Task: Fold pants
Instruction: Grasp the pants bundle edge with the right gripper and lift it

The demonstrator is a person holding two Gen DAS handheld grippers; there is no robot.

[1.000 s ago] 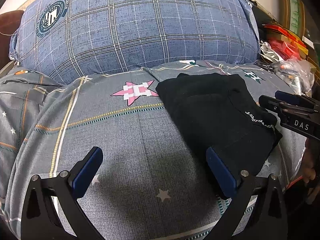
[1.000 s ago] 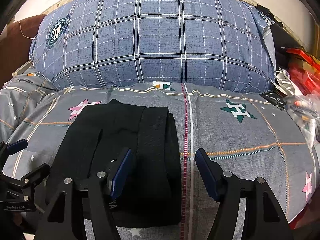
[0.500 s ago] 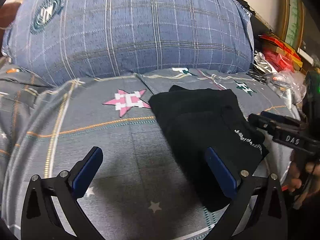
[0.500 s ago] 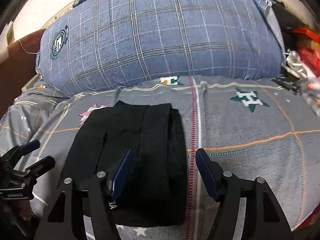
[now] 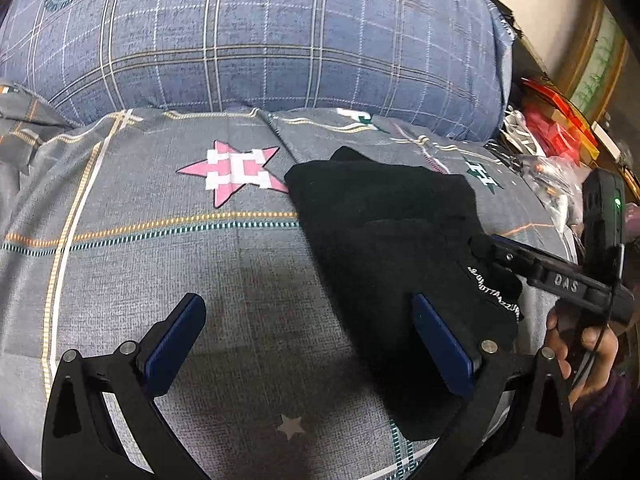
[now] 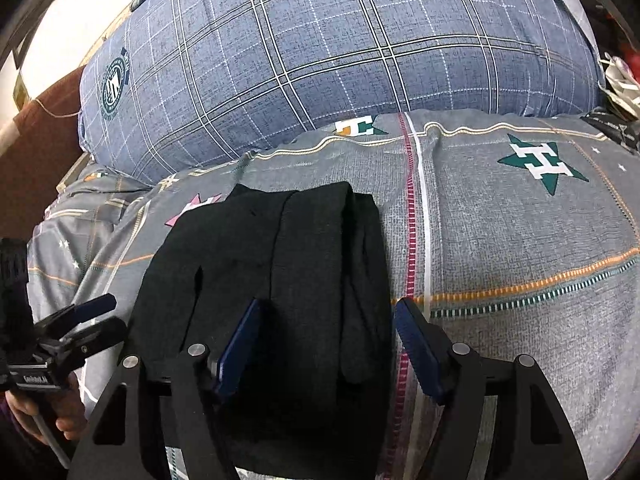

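The black pants (image 5: pixel 384 236) lie folded in a compact stack on the grey star-print bedsheet (image 5: pixel 240 280); white lettering marks their near edge. My left gripper (image 5: pixel 308 344) is open wide, its right finger over the stack's left edge and its left finger over bare sheet. In the right wrist view the pants (image 6: pixel 304 264) run between the jaws of my right gripper (image 6: pixel 326 344). Those jaws are opening: the left pad rests on the cloth, the right pad stands on the sheet beside the stack. From the left wrist view, the right gripper (image 5: pixel 500 252) reaches the lettered edge.
A big blue plaid pillow (image 6: pixel 340 48) fills the back of the bed. Red boxes and plastic bags (image 5: pixel 560 140) crowd the right side. A hand (image 5: pixel 580 344) holds the right gripper's handle. The left gripper (image 6: pixel 114 314) shows at the left edge of the right wrist view.
The right gripper has come lower and closer to the pants, its tips now at the lettered edge, and its jaws stand slightly wider. The left gripper shifted and tilted a little.
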